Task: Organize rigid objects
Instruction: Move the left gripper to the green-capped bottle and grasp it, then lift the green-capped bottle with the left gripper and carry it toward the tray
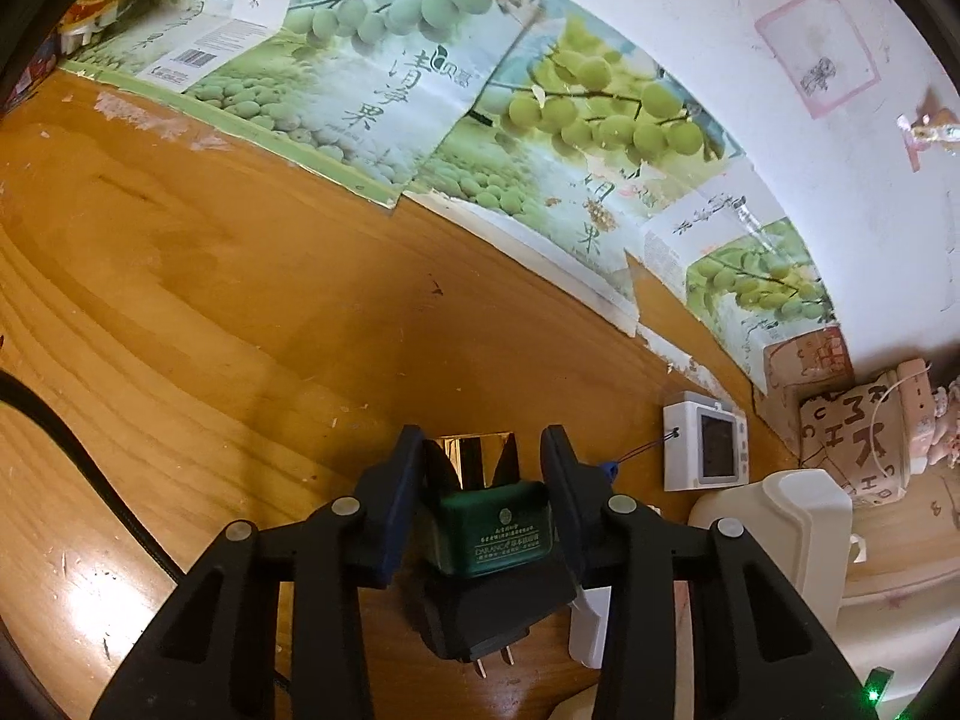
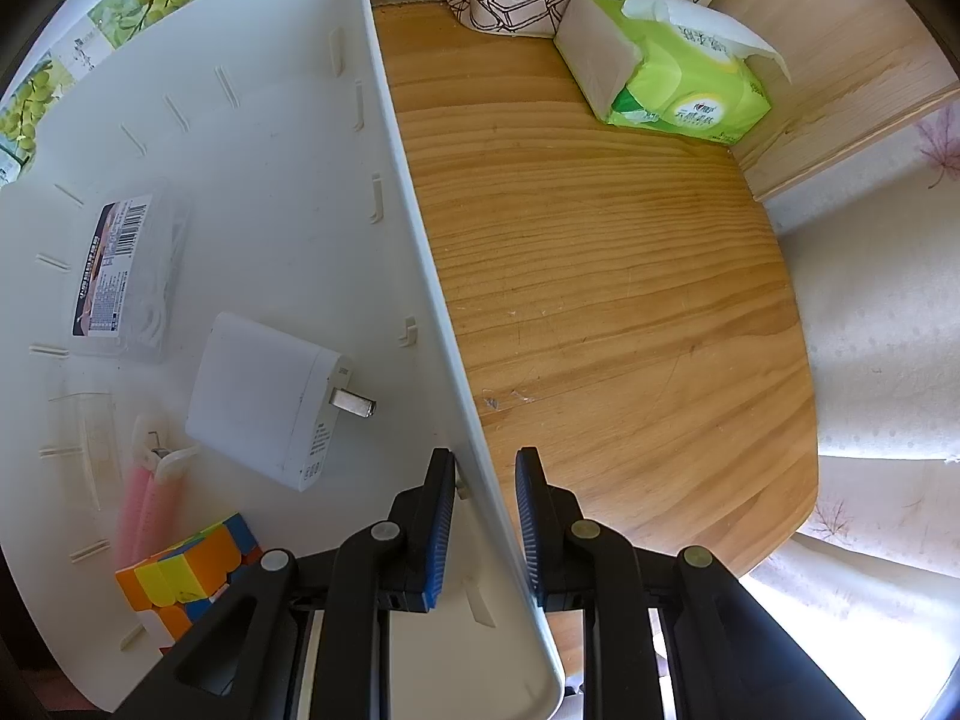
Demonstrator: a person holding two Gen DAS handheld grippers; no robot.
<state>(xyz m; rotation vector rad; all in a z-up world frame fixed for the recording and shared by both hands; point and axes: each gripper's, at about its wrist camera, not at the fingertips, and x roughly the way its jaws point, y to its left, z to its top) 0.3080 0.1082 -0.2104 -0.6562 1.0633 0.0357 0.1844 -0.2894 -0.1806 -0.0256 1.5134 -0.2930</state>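
- The left wrist view looked forward along its fingers (image 1: 414, 480), low and close over the tabletop (image 1: 210, 300), toward the wall with fruit posters (image 1: 384, 96).
- The right wrist view looked steeply down, close over the white bin (image 2: 420, 300).
- Both views shared the tabletop, the bin (image 1: 774, 522) and the letter-print bag (image 1: 852, 426).

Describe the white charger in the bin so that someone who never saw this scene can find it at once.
Look inside the white bin on the wooden table, in the right wrist view. The charger lies flat on the bin floor near the right wall, between the barcode box and the cube. It alone is a plain white block with metal prongs.
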